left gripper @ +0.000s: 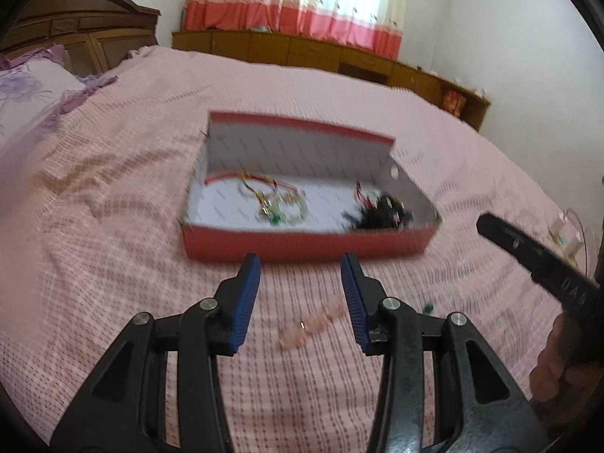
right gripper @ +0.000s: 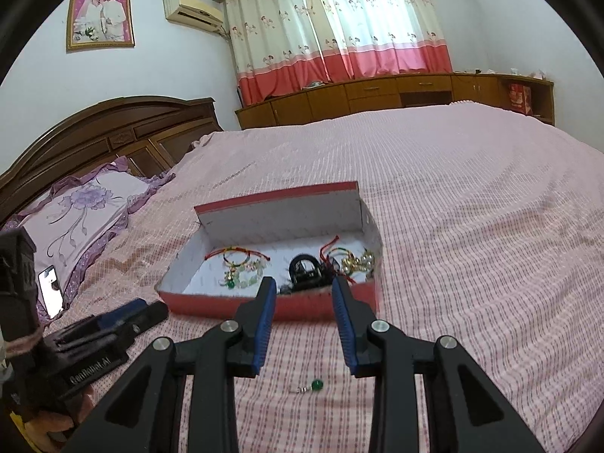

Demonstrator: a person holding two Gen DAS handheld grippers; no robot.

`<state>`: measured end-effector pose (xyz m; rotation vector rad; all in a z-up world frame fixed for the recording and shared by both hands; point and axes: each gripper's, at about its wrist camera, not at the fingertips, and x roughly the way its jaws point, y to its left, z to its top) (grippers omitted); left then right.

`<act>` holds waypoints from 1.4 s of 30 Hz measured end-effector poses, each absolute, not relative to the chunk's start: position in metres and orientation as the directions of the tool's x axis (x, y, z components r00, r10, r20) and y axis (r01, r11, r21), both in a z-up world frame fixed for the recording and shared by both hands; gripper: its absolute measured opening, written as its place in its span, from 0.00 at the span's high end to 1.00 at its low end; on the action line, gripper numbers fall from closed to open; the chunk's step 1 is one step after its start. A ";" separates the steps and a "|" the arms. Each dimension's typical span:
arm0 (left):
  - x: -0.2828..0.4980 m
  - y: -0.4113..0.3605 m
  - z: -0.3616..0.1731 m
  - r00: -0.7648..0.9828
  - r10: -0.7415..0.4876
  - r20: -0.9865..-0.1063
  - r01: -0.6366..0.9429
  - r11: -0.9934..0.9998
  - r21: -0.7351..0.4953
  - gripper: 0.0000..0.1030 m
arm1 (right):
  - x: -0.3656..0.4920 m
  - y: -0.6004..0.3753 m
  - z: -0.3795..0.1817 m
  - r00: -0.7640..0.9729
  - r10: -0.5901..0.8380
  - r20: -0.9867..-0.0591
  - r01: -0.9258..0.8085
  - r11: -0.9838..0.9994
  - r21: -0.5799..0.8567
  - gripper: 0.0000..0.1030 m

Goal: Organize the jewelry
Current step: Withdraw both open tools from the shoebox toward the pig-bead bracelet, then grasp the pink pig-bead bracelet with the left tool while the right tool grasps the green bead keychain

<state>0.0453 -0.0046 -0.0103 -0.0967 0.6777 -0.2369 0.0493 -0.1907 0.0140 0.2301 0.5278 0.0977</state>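
An open red box [left gripper: 302, 247] with a white inside lies on the pink bedspread; it also shows in the right wrist view [right gripper: 211, 300]. It holds red-string bracelets [right gripper: 241, 258], a black item [right gripper: 304, 268] and pearl pieces [right gripper: 358, 262]. My left gripper [left gripper: 301, 264] is open and empty, just short of the box. A pink bead bracelet [left gripper: 313, 326] lies on the bed between its fingers. My right gripper [right gripper: 301, 287] is open and empty above a green bead pendant [right gripper: 315, 384], which also shows in the left wrist view [left gripper: 428, 307].
The left gripper shows at the lower left of the right wrist view [right gripper: 113, 324]. A purple pillow [right gripper: 83, 219] with a phone [right gripper: 51, 290] on it lies by the wooden headboard [right gripper: 113, 132]. A wooden cabinet [right gripper: 396, 94] runs under the curtains. White items [left gripper: 566, 238] lie at the right.
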 end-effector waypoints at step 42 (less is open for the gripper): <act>0.056 -0.019 -0.054 0.588 -0.320 -0.742 0.236 0.946 -0.221 0.88 | 0.067 -0.184 -0.064 0.670 0.256 -0.697 -0.038 0.949 0.311 0.59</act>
